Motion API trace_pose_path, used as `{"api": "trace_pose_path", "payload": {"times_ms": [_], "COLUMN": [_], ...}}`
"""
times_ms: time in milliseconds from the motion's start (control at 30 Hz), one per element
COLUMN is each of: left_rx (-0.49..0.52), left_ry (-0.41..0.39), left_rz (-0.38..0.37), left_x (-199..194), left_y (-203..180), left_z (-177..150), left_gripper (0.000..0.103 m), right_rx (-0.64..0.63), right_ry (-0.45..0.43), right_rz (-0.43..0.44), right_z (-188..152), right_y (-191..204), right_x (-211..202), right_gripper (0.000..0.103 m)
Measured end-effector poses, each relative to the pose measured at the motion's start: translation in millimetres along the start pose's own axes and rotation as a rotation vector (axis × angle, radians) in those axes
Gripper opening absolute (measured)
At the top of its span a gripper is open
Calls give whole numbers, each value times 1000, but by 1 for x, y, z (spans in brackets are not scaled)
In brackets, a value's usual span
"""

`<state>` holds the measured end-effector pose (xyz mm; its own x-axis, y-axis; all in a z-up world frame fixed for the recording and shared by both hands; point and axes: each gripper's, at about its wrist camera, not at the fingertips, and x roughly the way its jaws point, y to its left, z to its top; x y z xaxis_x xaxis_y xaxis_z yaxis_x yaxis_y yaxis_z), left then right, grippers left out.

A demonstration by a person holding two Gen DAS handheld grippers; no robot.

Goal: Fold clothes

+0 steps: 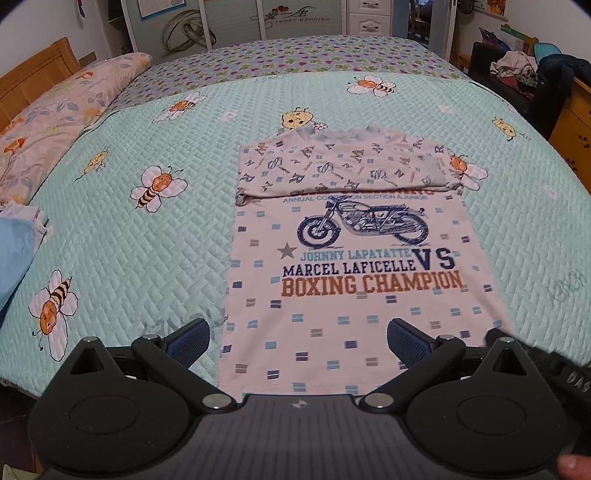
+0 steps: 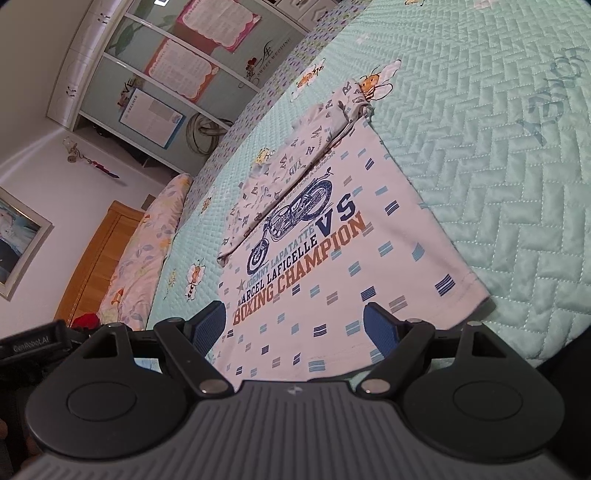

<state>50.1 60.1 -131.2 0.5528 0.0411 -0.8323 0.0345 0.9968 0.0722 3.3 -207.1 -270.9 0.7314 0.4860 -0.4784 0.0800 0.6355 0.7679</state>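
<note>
A pale pink T-shirt (image 1: 354,295) with a motorcycle print and "BOXING CHAMPION" lettering lies flat on the bed, its top part folded down over the chest. It also shows in the right wrist view (image 2: 332,266). My left gripper (image 1: 297,341) is open and empty, hovering over the shirt's near hem, its left finger (image 1: 190,341) off the shirt's left edge. My right gripper (image 2: 295,325) is open and empty, tilted, above the near hem towards the shirt's right corner.
The bed has a mint quilted cover (image 1: 129,229) with bee prints. A floral pillow (image 1: 55,122) lies at the wooden headboard on the left. Light blue cloth (image 1: 14,243) lies at the left edge. A wardrobe (image 1: 236,22) and cluttered furniture (image 1: 524,74) stand beyond the bed.
</note>
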Motion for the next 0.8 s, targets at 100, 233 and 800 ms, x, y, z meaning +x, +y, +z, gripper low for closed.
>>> {"api": "trace_pose_path", "payload": {"times_ms": [100,233,800], "left_rx": [-15,-63,-640], "left_ry": [21,77,325], "left_rz": [-26,-79,-468], "left_x": [9,30,142], "left_y": [13,42,177], "left_z": [-7,-25,-84], "left_gripper": [102,102,102], "right_rx": [9,38,229], "right_ry": [-12,-36,7], "right_rz": [-13,-36,-71], "right_z": [5,13,24], "right_y": [-7,-20,-85], "right_x": [-5,-15,-25], "right_gripper": [83,83,83]}}
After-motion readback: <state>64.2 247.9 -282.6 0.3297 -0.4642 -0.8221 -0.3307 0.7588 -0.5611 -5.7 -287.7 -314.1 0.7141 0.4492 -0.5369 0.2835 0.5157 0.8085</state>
